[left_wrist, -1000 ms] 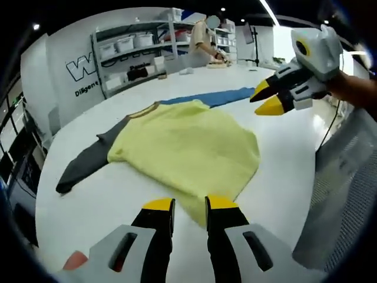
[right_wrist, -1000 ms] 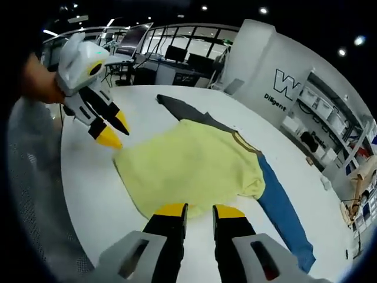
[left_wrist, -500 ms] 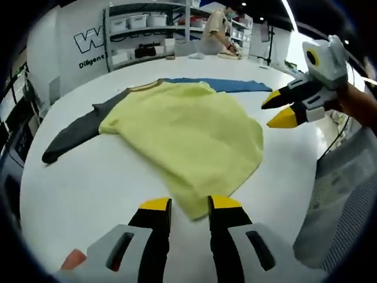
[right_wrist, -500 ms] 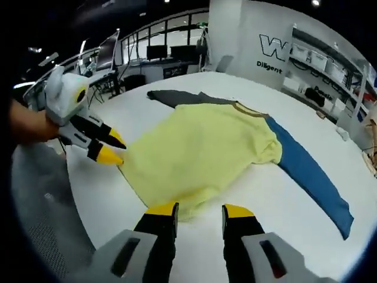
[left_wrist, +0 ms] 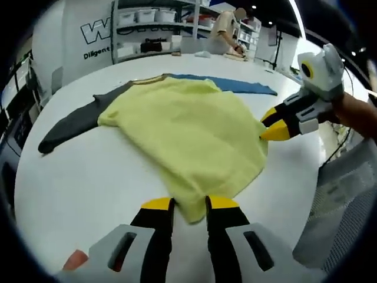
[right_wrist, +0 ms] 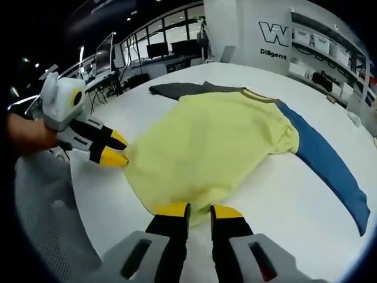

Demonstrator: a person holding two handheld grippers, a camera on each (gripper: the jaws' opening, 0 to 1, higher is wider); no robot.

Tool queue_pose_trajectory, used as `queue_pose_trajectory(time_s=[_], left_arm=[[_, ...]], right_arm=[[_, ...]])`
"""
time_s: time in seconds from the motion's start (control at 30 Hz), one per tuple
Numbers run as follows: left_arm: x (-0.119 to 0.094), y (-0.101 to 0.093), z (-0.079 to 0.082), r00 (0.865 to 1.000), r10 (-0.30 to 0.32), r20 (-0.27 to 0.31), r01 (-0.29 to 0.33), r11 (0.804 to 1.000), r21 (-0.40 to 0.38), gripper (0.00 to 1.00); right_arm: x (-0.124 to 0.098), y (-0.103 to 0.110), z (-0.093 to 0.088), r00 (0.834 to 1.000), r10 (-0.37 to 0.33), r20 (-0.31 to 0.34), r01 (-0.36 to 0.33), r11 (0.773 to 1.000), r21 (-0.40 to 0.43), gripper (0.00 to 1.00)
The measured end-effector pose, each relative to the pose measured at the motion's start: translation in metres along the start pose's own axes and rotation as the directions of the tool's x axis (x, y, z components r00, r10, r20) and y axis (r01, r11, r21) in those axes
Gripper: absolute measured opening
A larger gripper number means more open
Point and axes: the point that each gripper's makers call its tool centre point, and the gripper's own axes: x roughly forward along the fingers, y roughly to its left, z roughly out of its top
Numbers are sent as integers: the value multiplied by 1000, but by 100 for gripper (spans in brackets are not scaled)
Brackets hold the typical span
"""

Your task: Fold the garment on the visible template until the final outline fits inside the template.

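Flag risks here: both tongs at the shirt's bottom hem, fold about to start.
1. The left tongs and right tongs sit at the hem corners of the yellow shirt; a shallow bite could slip mid-lift.
2. The grey sleeve and blue sleeve lie spread wide, so they may trail outside the outline.

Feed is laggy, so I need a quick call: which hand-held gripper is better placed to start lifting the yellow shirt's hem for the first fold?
Neither clearly: probably lift with both. The left hand-held gripper and the right hand-held gripper each sit at a hem corner of the yellow shirt, jaws nearly closed around the edge.
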Motion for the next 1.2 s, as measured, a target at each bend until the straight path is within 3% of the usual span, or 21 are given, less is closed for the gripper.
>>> queue_pose_trajectory(time_s=[0.1, 0.33, 0.43, 0.57, 0.77, 0.83, 0.97, 1.2], left_arm=[[0, 0, 0, 1000, 0, -2, 0, 1000, 1, 2], [-13, -4, 14, 999, -24, 39, 25, 1000, -18, 2], [-25, -4, 28, 996, -27, 82, 30, 999, -30, 2], [-38, -1, 50, 991, -27, 134, 32, 999, -30, 2], [-43, 13, 81, 983, -15, 185, 20, 999, -27, 2], [-43, 15, 86, 981, -13, 192, 19, 999, -27, 2], [-38, 33, 117, 975, 4, 221, -1, 1000, -14, 2], [-20, 54, 153, 974, 14, 228, -16, 1000, 4, 2]], right_arm=[[-2, 4, 1, 1000, 16, 5, -16, 1000, 8, 0], [-26, 9, 24, 997, 12, 72, -14, 1000, 15, 0], [-35, 7, 35, 995, 3, 100, -5, 1000, 23, 0], [-52, 1, 65, 986, -11, 168, 4, 999, 45, 0], [-61, -9, 101, 975, -29, 222, 22, 999, 32, 0], [-61, -12, 106, 973, -32, 229, 25, 999, 33, 0], [-56, -35, 138, 962, -62, 265, 54, 998, 37, 0], [-36, -67, 164, 960, -109, 258, 106, 994, 26, 0]])
